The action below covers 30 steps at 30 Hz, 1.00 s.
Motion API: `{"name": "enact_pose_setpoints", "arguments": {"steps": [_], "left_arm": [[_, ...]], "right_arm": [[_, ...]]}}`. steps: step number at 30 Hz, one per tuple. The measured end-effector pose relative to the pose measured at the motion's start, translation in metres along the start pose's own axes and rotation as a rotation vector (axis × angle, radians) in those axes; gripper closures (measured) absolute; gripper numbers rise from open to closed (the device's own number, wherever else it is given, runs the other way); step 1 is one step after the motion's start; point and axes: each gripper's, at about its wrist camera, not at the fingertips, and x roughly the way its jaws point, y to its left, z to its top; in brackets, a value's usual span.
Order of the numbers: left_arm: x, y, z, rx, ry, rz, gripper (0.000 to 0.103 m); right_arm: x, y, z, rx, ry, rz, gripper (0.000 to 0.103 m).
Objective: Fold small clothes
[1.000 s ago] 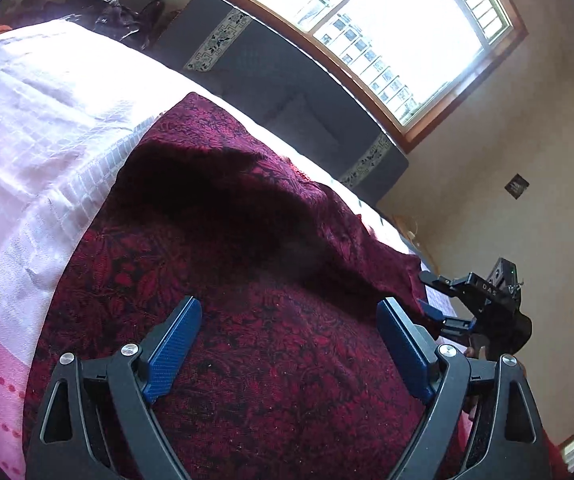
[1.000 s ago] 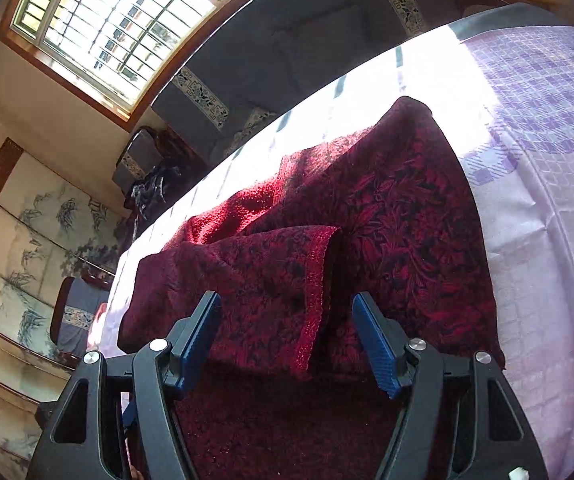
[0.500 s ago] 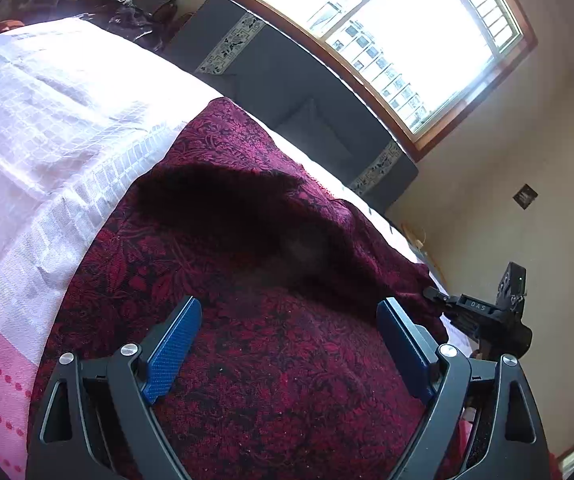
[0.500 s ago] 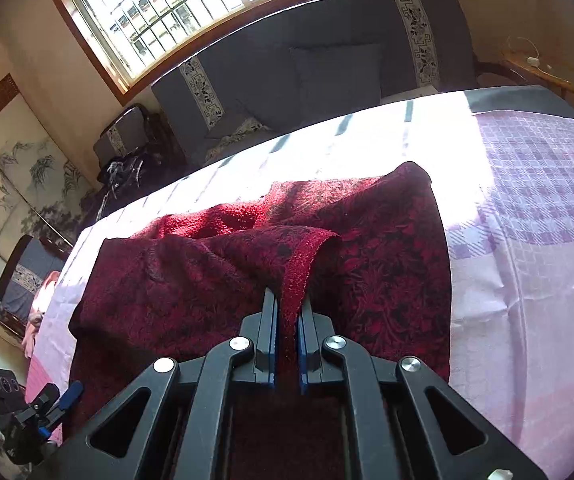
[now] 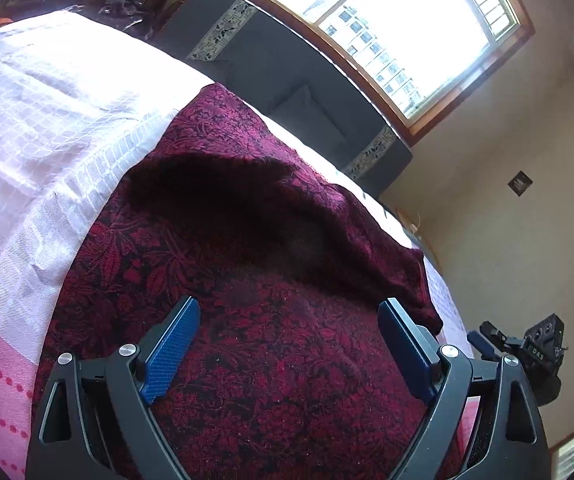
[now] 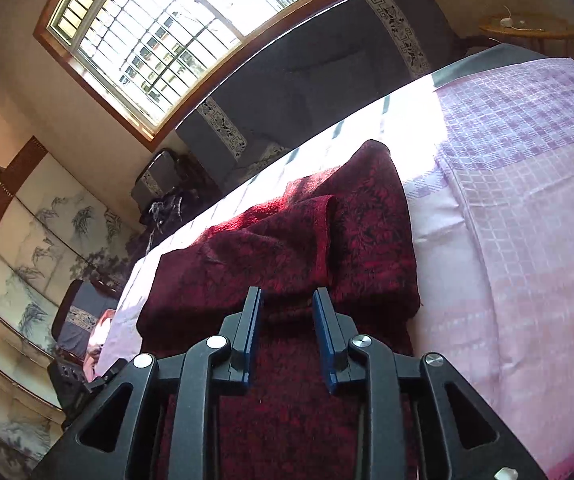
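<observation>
A dark red patterned garment (image 5: 271,288) lies on the bed's pale pink checked cover (image 5: 47,120). My left gripper (image 5: 287,320) is wide open just above the garment, holding nothing. In the right wrist view the garment (image 6: 367,240) has a flap folded over its middle, edge trim running toward me. My right gripper (image 6: 287,304) is partly open with the jaws a small gap apart, at the near end of that flap; nothing is pinched between them. The right gripper also shows in the left wrist view (image 5: 527,344) at the right edge.
A dark grey sofa (image 6: 327,80) stands beyond the bed under a large window (image 6: 175,20). A small round side table (image 6: 527,28) is at the back right. A painted folding screen (image 6: 27,240) and a chair with bags (image 6: 167,196) stand at the left.
My right gripper closed on the folded flap's edge half a second ago, and has now opened a little and let it go. The left gripper stayed open and barely shifted.
</observation>
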Motion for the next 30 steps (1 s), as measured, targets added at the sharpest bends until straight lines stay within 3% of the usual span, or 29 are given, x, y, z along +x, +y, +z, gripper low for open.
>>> {"name": "enact_pose_setpoints", "arguments": {"steps": [1, 3, 6, 9, 14, 16, 20, 23, 25, 27, 30], "left_arm": [[-0.003, -0.005, -0.003, 0.019, 0.062, -0.016, 0.013], [-0.024, -0.015, -0.016, 0.045, 0.099, -0.055, 0.013], [-0.064, -0.022, -0.038, 0.081, 0.135, -0.055, 0.013], [-0.102, -0.012, -0.059, 0.052, 0.181, -0.032, 0.013], [-0.15, 0.031, -0.086, -0.085, 0.233, -0.021, 0.013], [-0.16, 0.041, -0.096, -0.099, 0.254, 0.002, 0.013], [-0.172, 0.045, -0.108, -0.09, 0.263, -0.023, 0.013], [-0.175, 0.045, -0.113, -0.087, 0.284, -0.047, 0.013], [-0.173, 0.043, -0.116, -0.082, 0.296, -0.07, 0.013], [-0.173, 0.042, -0.118, -0.104, 0.273, -0.09, 0.014], [-0.17, 0.043, -0.115, -0.12, 0.25, -0.093, 0.019]], "right_arm": [[-0.017, 0.003, -0.019, -0.025, 0.032, -0.005, 0.056], [-0.051, 0.004, -0.06, -0.09, 0.084, -0.06, 0.052], [-0.085, -0.007, -0.114, -0.092, 0.155, -0.126, 0.051], [-0.103, -0.018, -0.152, -0.063, 0.185, -0.154, 0.051], [-0.111, -0.02, -0.178, -0.038, 0.15, -0.104, 0.051], [-0.108, -0.021, -0.181, -0.018, 0.153, -0.07, 0.051], [-0.1, -0.014, -0.187, -0.022, 0.161, -0.037, 0.051], [-0.095, -0.015, -0.187, 0.007, 0.179, -0.008, 0.058], [-0.089, -0.017, -0.188, 0.01, 0.194, 0.003, 0.078], [-0.085, -0.023, -0.187, 0.042, 0.198, 0.015, 0.089], [-0.084, -0.035, -0.19, 0.121, 0.192, 0.071, 0.092]]}}
